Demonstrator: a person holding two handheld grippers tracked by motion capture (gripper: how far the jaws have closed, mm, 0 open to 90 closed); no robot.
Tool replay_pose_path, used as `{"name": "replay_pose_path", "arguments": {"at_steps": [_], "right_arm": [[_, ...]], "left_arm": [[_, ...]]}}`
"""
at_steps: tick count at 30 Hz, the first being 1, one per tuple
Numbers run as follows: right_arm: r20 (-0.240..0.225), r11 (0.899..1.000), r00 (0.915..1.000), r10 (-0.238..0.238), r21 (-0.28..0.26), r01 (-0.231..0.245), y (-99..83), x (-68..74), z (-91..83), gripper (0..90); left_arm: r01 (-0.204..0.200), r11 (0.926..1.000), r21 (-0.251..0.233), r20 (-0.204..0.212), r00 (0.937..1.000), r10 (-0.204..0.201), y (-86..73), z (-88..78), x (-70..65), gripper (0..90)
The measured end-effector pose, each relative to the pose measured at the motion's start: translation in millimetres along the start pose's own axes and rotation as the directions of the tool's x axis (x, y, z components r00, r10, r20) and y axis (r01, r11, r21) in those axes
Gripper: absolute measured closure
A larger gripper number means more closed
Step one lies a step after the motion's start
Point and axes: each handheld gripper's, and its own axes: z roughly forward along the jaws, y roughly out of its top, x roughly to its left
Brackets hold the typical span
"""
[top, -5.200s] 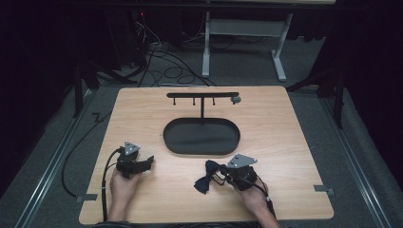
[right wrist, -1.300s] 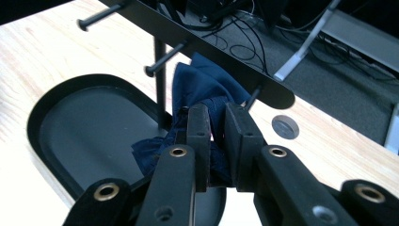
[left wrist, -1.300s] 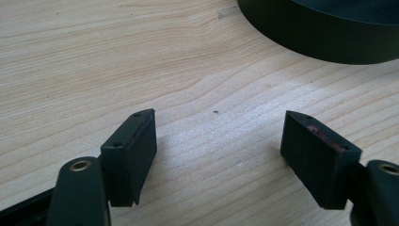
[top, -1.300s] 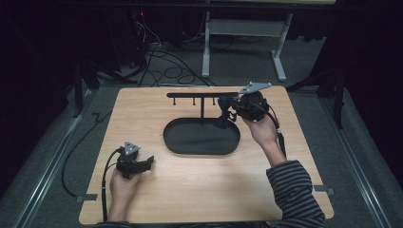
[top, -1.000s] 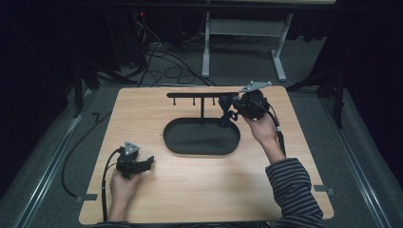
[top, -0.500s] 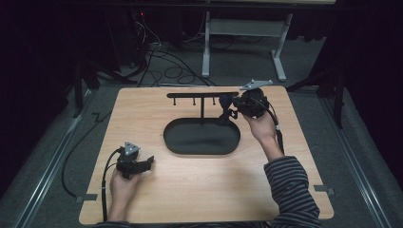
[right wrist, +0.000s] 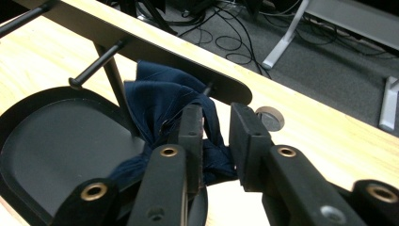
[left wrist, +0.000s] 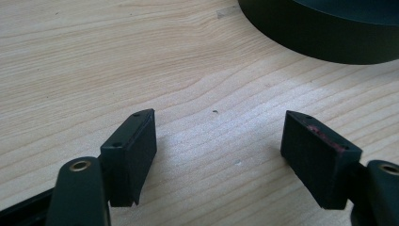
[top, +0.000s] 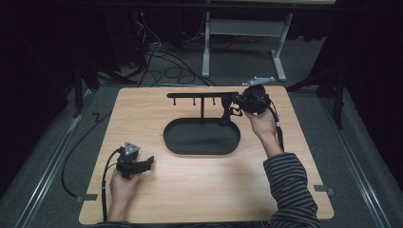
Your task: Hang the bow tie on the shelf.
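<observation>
A dark blue bow tie point(right wrist: 160, 94) hangs at the right end of the black rack bar point(right wrist: 141, 49), draping down to the black oval tray point(right wrist: 47, 141) beneath. My right gripper point(right wrist: 216, 127) is right at it; its jaws have just been opening and stand a little apart, with a fold of the cloth loose in the gap. From above, that gripper point(top: 233, 107) is level with the bar point(top: 199, 95), and the bow tie point(top: 224, 111) dangles beside it. My left gripper point(top: 147, 162) rests on the table at the front left, open with nothing between its pads point(left wrist: 131, 150).
The tray's wall point(left wrist: 324, 42) lies just ahead of the left gripper. Two bare pegs point(right wrist: 96, 63) stick out from the bar to the left of the bow tie. A round hole point(right wrist: 269, 117) is in the tabletop near the back edge. Cables and a desk frame point(top: 247, 33) lie on the floor behind.
The right gripper carried the bow tie from the table's front up to the rack's right end, and its jaws have parted slightly in the last half second. The left gripper has stayed put.
</observation>
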Motion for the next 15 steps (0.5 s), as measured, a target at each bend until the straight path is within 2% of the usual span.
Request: {"name": "replay_pose_path", "arguments": {"at_steps": [7, 15], "right_arm": [[0.003, 1.000, 0.9998, 0.019, -0.003, -0.019, -0.9, -1.1, -0.8, 70.6], [-0.040, 1.000, 0.9989, 0.025, 0.014, -0.025, -3.5, -4.8, -5.3, 66.5]], "left_arm": [[0.000, 1.0000, 0.000, 0.000, 1.0000, 0.000, 0.0, 0.0, 0.0, 27.7], [0.000, 1.0000, 0.000, 0.000, 1.0000, 0.000, 0.0, 0.0, 0.0, 27.7]]}}
